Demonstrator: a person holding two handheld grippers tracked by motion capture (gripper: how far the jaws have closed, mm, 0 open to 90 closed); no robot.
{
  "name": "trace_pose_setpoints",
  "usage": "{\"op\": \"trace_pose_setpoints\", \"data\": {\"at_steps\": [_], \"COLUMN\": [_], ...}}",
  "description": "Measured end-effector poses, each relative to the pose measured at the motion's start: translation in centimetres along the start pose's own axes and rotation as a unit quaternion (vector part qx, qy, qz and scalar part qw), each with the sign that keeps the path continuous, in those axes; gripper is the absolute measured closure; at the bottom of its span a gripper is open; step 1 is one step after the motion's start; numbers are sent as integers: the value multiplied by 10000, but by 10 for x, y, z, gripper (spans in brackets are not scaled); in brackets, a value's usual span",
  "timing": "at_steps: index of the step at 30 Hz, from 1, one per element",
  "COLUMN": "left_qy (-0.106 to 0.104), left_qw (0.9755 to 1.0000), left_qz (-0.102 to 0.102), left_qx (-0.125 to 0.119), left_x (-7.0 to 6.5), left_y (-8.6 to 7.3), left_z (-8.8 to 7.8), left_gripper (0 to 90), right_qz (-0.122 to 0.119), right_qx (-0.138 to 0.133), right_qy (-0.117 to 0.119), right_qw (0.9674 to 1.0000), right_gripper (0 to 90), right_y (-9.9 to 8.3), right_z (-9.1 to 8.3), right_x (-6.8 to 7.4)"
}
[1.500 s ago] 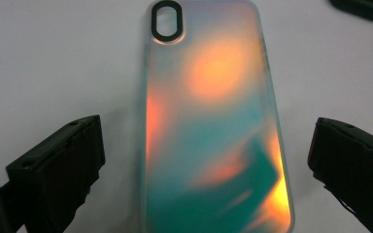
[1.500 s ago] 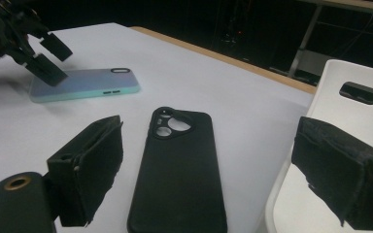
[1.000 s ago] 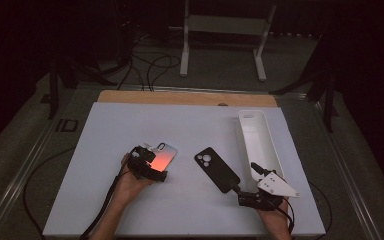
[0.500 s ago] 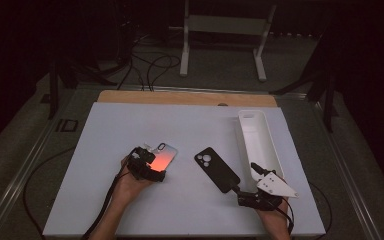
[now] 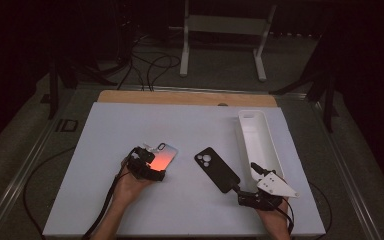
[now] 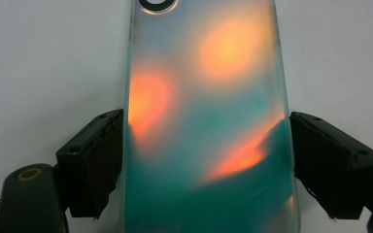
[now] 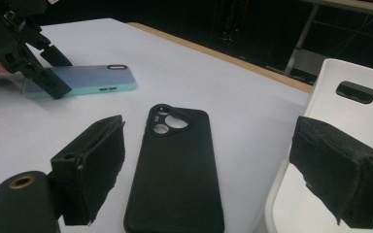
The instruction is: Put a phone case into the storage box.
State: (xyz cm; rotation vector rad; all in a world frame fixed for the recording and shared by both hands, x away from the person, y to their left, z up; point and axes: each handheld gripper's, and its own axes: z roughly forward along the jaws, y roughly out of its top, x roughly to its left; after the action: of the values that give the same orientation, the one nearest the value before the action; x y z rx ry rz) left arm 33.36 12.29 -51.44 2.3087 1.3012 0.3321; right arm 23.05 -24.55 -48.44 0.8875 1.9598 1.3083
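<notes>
An iridescent orange-and-teal phone case [image 6: 209,107] lies flat on the white table, left of centre [image 5: 162,155]. My left gripper [image 6: 206,145] holds its near end, with a jaw pressed against each long edge; from above the gripper [image 5: 151,166] sits at the case's lower left. A black phone case [image 5: 216,169] lies back up, right of centre, with its camera cutout at the far end. My right gripper [image 7: 209,179] is open, its jaws spread wide on either side of the black case [image 7: 179,165] without touching it.
A long white tray [image 5: 257,135] stands along the table's right side, close to my right gripper's outer jaw; its wall and handle slot [image 7: 330,111] are near. A wooden strip [image 5: 185,97] edges the table's far side. Cables trail from both grippers.
</notes>
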Motion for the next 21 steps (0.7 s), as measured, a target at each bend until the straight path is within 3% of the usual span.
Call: {"op": "trace_pose_setpoints", "data": {"at_steps": [7,12,15,19,21], "left_qy": [8,-64,-18,13,23], "left_qw": [9999,9990,9984,9960,9935], "left_qz": [-38,-251,-261,-329,-340], "left_qx": [-150,-358,-504,-832,-1088], "left_x": [0,2,4,7,7], "left_y": [-3,-7,-8,-7,-7], "left_z": [-1,-2,-6,-18,-26], "left_gripper": [172,172,172,171,171], "right_qz": [33,33,52,116,162], "right_qx": [-20,-31,-32,-7,1], "right_qy": [-3,23,22,-13,3], "right_qw": [10000,10000,10000,9999,9999], "right_gripper": [126,126,126,127,127], "right_y": [0,1,1,2,4], "right_z": [0,1,1,1,1], "right_x": [0,0,-1,-3,-5]}}
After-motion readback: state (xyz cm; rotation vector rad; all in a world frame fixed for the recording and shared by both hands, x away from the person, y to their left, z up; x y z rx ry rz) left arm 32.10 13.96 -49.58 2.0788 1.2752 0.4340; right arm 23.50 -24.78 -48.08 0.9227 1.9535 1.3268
